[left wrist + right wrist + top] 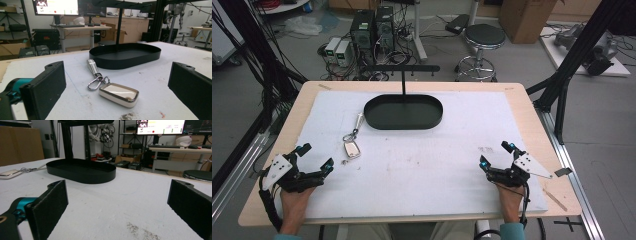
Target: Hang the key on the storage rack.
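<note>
While my left hand-held gripper [316,157] sits at the lower left of the high view, its jaws are spread wide with nothing between them, so it's fully released. The key fob [352,149] is the closest thing to it, lying flat on the white mat [427,165] just up and to the right of those jaws, not touching them. In the left gripper view the fob [118,94] shows up low in the middle of the frame, cream coloured with a shiny metal rim, right between the two black pads but farther out on the counter. A silver clasp [96,82] hooks onto its far end, and a short strap [93,67] runs up from there toward the black oval tray [125,56].

That tray [404,112] sits upper centre in the high view, with a thin black post [403,82] rising from its back edge and a crossbar on top. The strap end lies near the tray's left rim, though I can't say if it actually touches.

My right hand-held gripper [496,153] is at the lower right of the high view, also released, jaws apart over bare mat. From the right gripper view the tray [81,171] is upper left of centre and the fob [10,173] pokes in at the far left edge, well apart from that gripper.
</note>
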{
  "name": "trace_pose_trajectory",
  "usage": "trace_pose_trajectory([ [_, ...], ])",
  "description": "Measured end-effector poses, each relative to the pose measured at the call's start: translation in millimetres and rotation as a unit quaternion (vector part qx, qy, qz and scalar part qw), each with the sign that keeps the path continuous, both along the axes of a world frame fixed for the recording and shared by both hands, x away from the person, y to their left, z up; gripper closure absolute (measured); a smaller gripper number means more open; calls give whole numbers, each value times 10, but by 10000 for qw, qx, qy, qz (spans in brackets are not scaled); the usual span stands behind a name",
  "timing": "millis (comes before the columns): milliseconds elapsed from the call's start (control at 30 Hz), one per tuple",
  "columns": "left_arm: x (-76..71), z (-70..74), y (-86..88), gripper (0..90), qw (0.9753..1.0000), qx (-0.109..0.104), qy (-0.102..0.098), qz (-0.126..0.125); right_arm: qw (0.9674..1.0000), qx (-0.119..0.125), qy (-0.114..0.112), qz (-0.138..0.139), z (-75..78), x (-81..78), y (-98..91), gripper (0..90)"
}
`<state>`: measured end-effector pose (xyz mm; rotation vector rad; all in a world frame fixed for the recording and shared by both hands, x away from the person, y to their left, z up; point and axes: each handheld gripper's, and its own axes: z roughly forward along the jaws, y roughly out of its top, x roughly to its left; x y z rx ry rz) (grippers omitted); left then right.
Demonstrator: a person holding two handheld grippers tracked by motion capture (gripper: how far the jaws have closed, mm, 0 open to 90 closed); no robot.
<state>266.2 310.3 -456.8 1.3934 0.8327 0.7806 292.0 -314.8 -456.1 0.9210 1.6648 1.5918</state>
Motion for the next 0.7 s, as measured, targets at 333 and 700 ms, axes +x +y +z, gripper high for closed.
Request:
trace_pose_trajectory([
  [333, 18, 8, -8, 18, 9999, 21, 110, 97, 10000, 35, -46, -34, -3, -5, -9, 25],
  [700, 41, 27, 3, 18, 9990, 2, 366, 273, 10000, 45, -40, -38, -3, -5, -7, 26],
])
